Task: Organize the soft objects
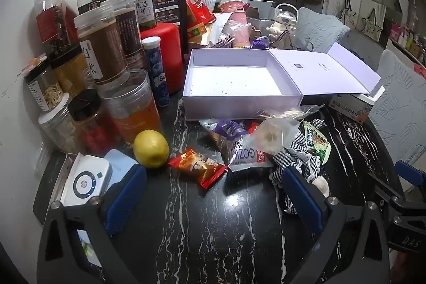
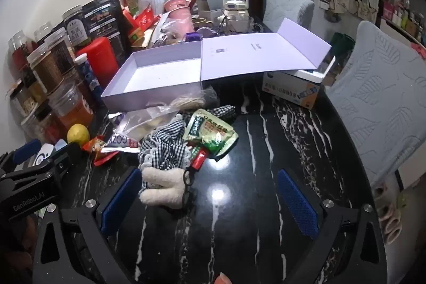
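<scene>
Lavender cardboard box [image 1: 234,100] stands empty and open on the desk [image 1: 213,217]; no soft object is packed yet, I judge. Both tongs, left [image 1: 215,200] and right [image 2: 210,200], are wide apart and hold nothing. Next, the right tongs must close on the checked cloth [image 2: 165,151] in front of the box.

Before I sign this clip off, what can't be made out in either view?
- Clear bag, left wrist view: contents blurred behind plastic.
- Checked cloth, right wrist view: its extent is hidden under the green packet and clear bag.
- White fluffy item, left wrist view: mostly hidden behind a gripper finger.
</scene>
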Demonstrator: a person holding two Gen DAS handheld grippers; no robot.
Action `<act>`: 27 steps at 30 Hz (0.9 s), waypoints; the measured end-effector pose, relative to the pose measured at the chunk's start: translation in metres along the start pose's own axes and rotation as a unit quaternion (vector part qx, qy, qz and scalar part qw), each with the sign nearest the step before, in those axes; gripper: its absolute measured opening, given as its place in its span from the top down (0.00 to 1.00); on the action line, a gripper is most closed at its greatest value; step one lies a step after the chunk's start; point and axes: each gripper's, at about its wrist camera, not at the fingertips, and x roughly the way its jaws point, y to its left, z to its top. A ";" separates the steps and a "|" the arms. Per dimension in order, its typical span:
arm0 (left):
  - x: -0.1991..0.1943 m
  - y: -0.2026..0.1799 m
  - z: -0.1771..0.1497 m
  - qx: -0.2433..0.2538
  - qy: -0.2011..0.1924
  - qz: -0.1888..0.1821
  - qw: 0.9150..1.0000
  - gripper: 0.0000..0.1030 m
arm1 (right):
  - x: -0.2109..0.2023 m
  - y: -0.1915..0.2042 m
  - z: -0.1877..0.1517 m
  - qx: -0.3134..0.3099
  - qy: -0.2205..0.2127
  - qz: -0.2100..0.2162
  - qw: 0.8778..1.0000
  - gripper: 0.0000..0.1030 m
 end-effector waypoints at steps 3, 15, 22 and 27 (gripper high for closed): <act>-0.003 0.002 0.002 0.000 -0.002 -0.001 1.000 0.00 | -0.001 0.002 0.001 0.000 0.002 -0.002 1.000 0.00; -0.004 0.005 0.000 -0.005 -0.007 -0.007 1.000 0.00 | -0.001 0.000 -0.002 0.002 0.000 -0.014 1.000 0.00; -0.006 0.005 -0.004 -0.003 -0.007 -0.012 1.000 0.00 | -0.003 0.002 -0.004 -0.002 0.002 -0.012 1.000 0.00; -0.006 0.003 -0.005 0.001 -0.005 -0.012 1.000 0.00 | -0.004 0.004 -0.006 -0.005 -0.001 -0.015 1.000 0.00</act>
